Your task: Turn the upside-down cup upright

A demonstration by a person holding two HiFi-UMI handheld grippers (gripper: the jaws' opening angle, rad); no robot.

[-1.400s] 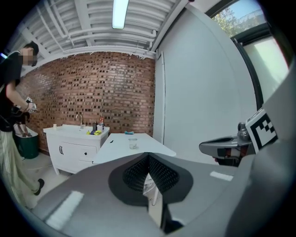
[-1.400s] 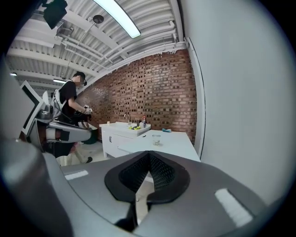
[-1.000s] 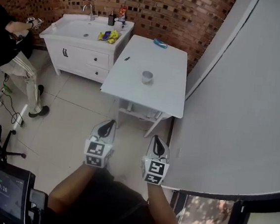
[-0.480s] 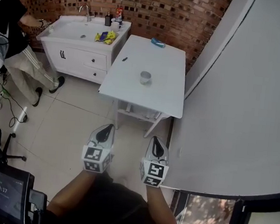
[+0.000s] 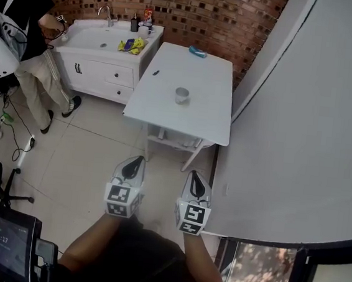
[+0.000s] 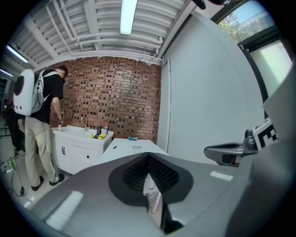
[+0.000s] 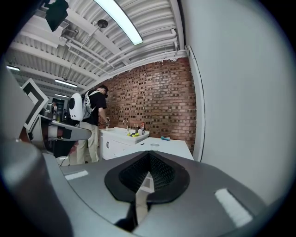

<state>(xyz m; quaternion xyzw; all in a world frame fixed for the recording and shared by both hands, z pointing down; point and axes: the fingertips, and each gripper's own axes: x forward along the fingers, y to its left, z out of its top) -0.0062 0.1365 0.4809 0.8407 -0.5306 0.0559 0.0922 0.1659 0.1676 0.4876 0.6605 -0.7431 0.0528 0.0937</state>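
Left fingers (image 6: pixel 134 172): pressed together tip to tip, nothing between them.
Right fingers (image 7: pixel 162 173): likewise shut, empty.
Grippers: left gripper (image 5: pixel 136 160) and right gripper (image 5: pixel 196 174) side by side, close to the body, over the floor (image 5: pixel 93 153), both pointing toward the worktop (image 5: pixel 206 118).
Cup (image 5: pixel 181 95): standing on end near the middle of the white worktop, long axis vertical; probably too small at this range to tell mouth up from mouth down.
Direction from the fingers: straight ahead and well apart, on a line running between the two grippers, a shade nearer the right one.
Reach: neither gripper over the worktop; near edge of it between fingers and cup.
Stage: fits equally a cup waiting to be flipped or one already right way up; not settled from here.
Around: small blue thing (image 5: pixel 197 52) at the worktop's far end; sink cabinet (image 5: pixel 102 67) just left of the worktop; person (image 5: pixel 26 15) with a white backpack at the sink; pale wall (image 5: pixel 303 119) on the right.
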